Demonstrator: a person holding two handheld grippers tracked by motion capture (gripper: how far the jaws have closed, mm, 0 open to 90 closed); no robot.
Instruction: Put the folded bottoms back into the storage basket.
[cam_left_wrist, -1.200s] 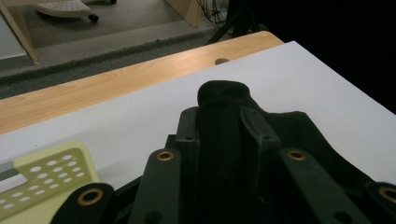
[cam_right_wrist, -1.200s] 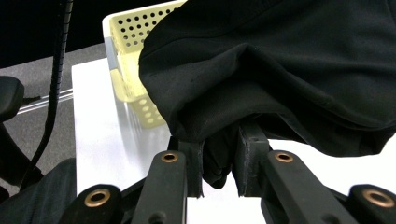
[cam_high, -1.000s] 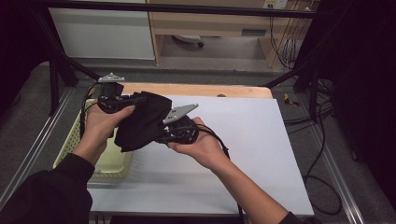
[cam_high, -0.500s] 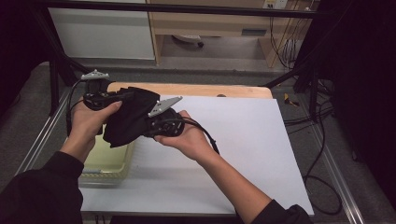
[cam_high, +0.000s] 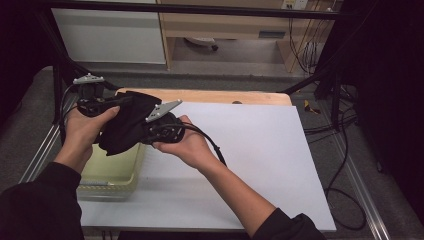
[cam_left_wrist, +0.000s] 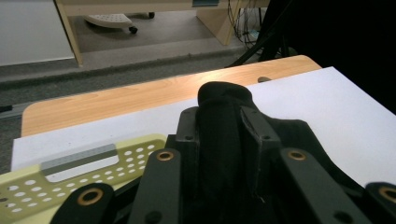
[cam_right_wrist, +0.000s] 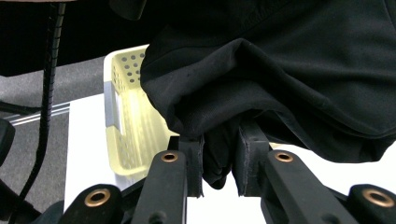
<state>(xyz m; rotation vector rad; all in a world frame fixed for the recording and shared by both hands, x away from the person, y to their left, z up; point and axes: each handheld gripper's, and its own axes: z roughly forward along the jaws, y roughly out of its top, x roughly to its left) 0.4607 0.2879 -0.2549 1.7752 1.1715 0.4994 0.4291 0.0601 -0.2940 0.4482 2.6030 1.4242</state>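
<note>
White sheeting (cam_high: 250, 150) is spread over most of the wooden table (cam_high: 210, 96), with dark floor, trailing cables and pale cabinets seen beyond its far edge. At the table's left side a pale yellow perforated basket (cam_high: 112, 172) stands on the sheet, and a black cloth (cam_high: 127, 125) is held bunched in the air above the basket's far end, between the two hands.

The cloth is clamped at both ends. The left gripper (cam_left_wrist: 219, 135) is closed on a thick fold, which is seen bulging up past the jaw tips in the left gripper view. The right gripper (cam_right_wrist: 219, 158) is likewise closed on a gathered wad, with the rest of the fabric hanging over and beyond the jaws in the right gripper view.

The likeliest trouble is judged to be a slip: each bite is taken on a loose bunch rather than on a flat hem, so a layer could be pulled free if the hands are drawn apart sharply. Part of the cloth could also be dropped outside the basket, since only some of it hangs over the opening and the rest over the sheet. A drooping fold might be caught on the basket rim, so that the light basket is dragged or tipped.
</note>
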